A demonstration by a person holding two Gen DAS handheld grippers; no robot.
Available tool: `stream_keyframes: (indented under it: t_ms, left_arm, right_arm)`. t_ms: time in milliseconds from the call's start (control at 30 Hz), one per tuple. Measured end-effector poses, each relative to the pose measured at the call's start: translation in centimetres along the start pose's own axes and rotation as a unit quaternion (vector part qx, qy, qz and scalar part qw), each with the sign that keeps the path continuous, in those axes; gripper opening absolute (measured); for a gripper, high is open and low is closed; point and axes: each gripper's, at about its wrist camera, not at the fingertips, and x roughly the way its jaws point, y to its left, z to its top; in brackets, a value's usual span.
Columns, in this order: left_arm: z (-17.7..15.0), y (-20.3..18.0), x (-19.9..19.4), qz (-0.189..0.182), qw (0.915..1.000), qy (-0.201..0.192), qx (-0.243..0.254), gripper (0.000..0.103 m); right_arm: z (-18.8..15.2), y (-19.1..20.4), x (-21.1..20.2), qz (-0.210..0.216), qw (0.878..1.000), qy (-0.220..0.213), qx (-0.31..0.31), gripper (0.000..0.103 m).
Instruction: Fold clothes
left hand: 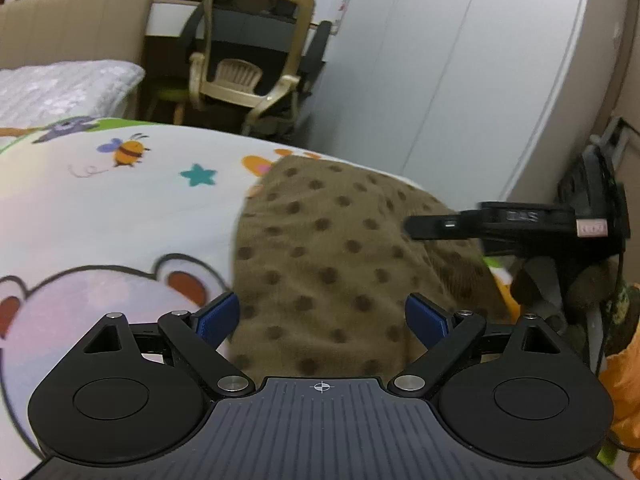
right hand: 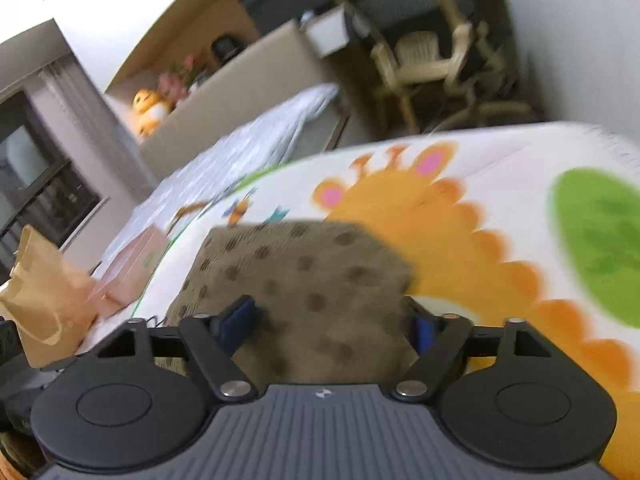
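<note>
A brown garment with dark dots (left hand: 328, 256) lies folded on a cartoon-print blanket (left hand: 120, 200). My left gripper (left hand: 322, 318) is open, its blue pads (left hand: 218, 316) apart over the garment's near edge. My right gripper shows in the left wrist view (left hand: 500, 224) at the garment's right side. In the right wrist view the garment (right hand: 304, 276) is a compact rectangle on the blanket (right hand: 460, 216), and my right gripper (right hand: 334, 326) is open over its near part, holding nothing. This view is motion-blurred.
A beige office chair (left hand: 248, 60) and desk stand beyond the bed. A white wardrobe (left hand: 440, 60) is at right. A grey quilt (left hand: 60, 88) lies at the bed's head. A brown paper bag (right hand: 40, 300) and a pink box (right hand: 128, 272) sit at left.
</note>
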Motion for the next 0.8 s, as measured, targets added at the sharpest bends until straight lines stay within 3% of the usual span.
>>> stream_keyframes:
  t_ms: [167,300,467,633,700,767,800]
  left_arm:
    - [0.1,3.7,-1.3,0.045,0.9986,-0.009,-0.026,0.094]
    - [-0.3,5.2,-2.0,0.041,0.9978,-0.009,-0.052,0.094]
    - [-1.2,6.0,-2.2,-0.009,0.9952,0.003,-0.097,0.094]
    - [-2.2,6.5,-1.9,-0.061,0.986,0.005,-0.155,0.093]
    - [-2.4,6.6,-1.8,-0.059,0.9835,0.0,-0.171,0.086]
    - [-2.4,6.6,-2.2,-0.052,0.9822,-0.003,-0.181,0.06]
    - [-2.4,6.5,-2.4,-0.049,0.9817,-0.005,-0.184,0.053]
  right_arm:
    - [1.9,6.8,3.9,0.046,0.995,0.012,-0.088,0.062]
    - [3.1,7.7,6.3,0.049,0.994,0.035,-0.087,0.061]
    - [2.7,3.9,4.9,-0.025,0.997,0.041,-0.068,0.066]
    - [0.6,1.5,0.6,-0.118,0.987,0.013,-0.105,0.067]
    - [-0.4,1.4,-1.1,-0.128,0.985,-0.002,-0.117,0.067]
    - [-1.5,1.7,-2.7,-0.136,0.981,-0.018,-0.137,0.067]
    - [-2.0,2.3,-3.4,-0.134,0.978,-0.028,-0.158,0.067]
